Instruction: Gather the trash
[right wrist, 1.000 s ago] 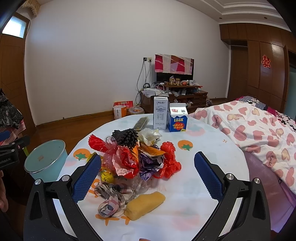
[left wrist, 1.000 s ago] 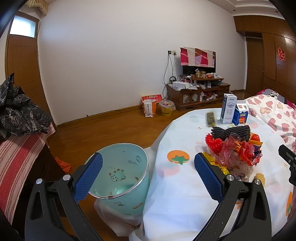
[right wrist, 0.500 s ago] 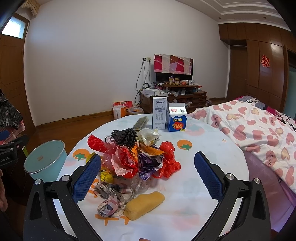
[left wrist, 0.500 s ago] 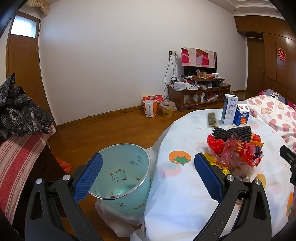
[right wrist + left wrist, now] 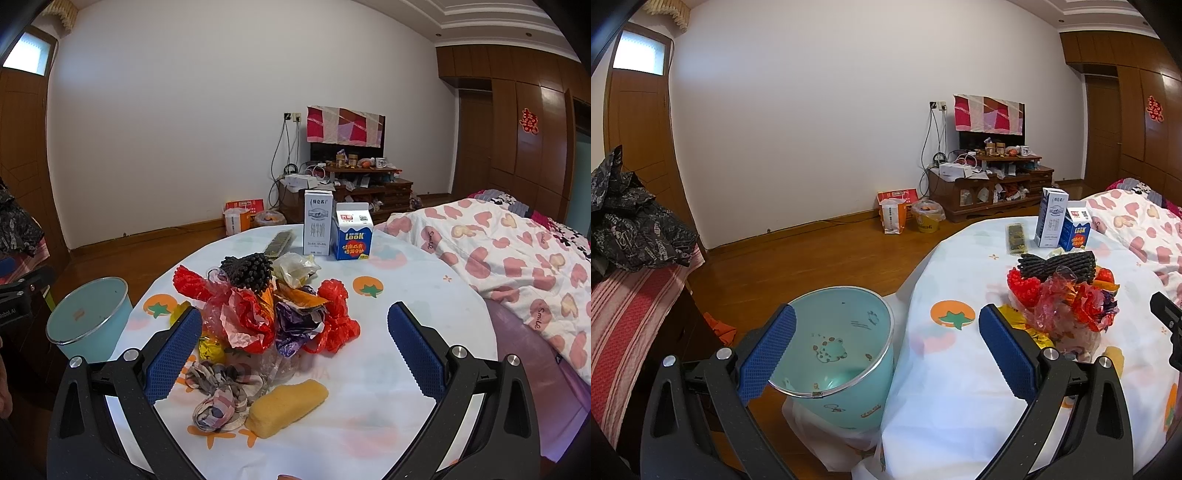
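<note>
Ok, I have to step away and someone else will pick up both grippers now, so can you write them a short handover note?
Left gripper: open, holding nothing, aimed at the gap between bin and table.
Right gripper: open, holding nothing, aimed at the trash pile.
Teal bin: on the floor against the table's left edge; nothing visible inside.
Trash pile: crumpled red, purple and clear wrappers mid-table, with a yellow sponge and a crumpled cloth at its near side.
Two cartons stand upright behind the pile.
Done: nothing collected yet.
Left: the whole pile goes into the bin.
</note>
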`<action>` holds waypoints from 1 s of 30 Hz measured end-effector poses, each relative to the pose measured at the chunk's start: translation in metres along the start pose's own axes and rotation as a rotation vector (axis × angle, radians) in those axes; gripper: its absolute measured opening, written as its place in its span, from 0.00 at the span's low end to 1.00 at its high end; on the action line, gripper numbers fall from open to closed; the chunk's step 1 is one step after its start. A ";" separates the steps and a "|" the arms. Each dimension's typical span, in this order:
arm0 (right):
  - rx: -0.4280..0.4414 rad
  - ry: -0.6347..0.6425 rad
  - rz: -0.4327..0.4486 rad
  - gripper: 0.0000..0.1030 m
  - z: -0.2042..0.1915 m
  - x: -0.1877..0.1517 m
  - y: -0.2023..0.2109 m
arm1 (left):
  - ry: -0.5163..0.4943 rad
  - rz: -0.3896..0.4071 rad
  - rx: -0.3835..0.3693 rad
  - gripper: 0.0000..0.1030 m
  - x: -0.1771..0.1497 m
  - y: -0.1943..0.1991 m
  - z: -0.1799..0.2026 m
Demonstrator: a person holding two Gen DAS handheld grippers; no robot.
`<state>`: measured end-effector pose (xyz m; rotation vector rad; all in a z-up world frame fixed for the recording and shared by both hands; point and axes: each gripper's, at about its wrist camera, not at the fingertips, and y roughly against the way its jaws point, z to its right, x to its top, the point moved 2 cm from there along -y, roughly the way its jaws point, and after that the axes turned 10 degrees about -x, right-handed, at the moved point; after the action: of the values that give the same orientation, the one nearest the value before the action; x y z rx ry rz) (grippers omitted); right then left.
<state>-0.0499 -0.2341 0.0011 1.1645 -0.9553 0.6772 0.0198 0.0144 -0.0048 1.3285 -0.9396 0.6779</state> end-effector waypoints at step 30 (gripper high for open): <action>-0.013 -0.011 -0.020 0.96 0.006 -0.006 -0.007 | -0.005 -0.016 0.021 0.94 -0.004 -0.008 0.001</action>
<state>-0.0482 -0.2421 -0.0073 1.1654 -0.9548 0.6484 0.0247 0.0125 -0.0118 1.3559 -0.9274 0.6741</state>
